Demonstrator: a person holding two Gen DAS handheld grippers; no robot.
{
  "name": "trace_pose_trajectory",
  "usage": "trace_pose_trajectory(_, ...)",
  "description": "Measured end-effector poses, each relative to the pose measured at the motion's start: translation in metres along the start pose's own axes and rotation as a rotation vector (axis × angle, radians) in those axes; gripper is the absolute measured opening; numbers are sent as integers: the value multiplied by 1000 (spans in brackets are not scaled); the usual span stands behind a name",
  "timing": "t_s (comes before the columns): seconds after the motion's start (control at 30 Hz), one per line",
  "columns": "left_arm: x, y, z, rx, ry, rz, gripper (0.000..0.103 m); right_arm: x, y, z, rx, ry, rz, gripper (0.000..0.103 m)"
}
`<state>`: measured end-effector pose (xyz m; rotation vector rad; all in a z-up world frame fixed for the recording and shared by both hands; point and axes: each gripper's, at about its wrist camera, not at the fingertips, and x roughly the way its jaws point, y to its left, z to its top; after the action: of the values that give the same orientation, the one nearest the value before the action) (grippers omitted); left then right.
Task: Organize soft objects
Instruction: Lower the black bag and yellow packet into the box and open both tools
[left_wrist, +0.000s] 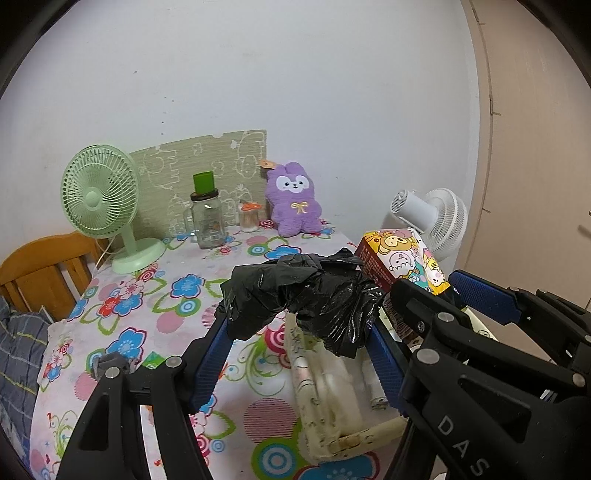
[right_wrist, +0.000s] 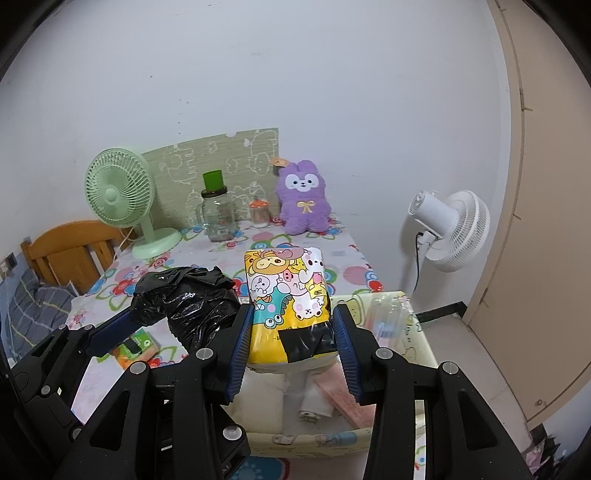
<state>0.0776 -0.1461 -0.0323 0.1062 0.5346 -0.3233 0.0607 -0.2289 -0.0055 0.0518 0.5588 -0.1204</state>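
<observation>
Crumpled black plastic bag (left_wrist: 306, 295) pinched in left gripper (left_wrist: 299, 328), held above open cream storage box (left_wrist: 332, 398). Cartoon-print packet (right_wrist: 291, 310) clamped between right gripper (right_wrist: 293, 332) pads over same box. Purple plush bunny (right_wrist: 303, 199) upright at far edge of floral tablecloth (left_wrist: 147, 314), near wall.

Crumpled black bag (left_wrist: 306, 295), glossy, held aloft between the left gripper's (left_wrist: 301, 332) jaws. Cartoon-print pack (right_wrist: 290, 295), yellow base with black patch, upright, clamped in the right gripper (right_wrist: 293, 332). Both above an open cream box (right_wrist: 317, 434) holding rolled cloths.
</observation>
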Motion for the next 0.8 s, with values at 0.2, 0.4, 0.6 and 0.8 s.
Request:
trace_pose_trajectory(0.2, 8, -12, 1, 5, 9, -28, 75, 3, -13, -2, 7, 4, -12, 47)
trace_pose_trajectory(0.4, 18, -26, 1, 20, 23, -52, 75, 6, -30, -4, 19, 11, -31, 47)
trace_pose_trajectory(0.6, 30, -39, 1, 37, 44, -73, 77, 14, -46, -7, 40, 26, -53, 47)
trace_pose_trajectory(0.8, 45, -50, -2, 57, 77, -92, 80, 26, -60, -12, 62, 55, -68, 47)
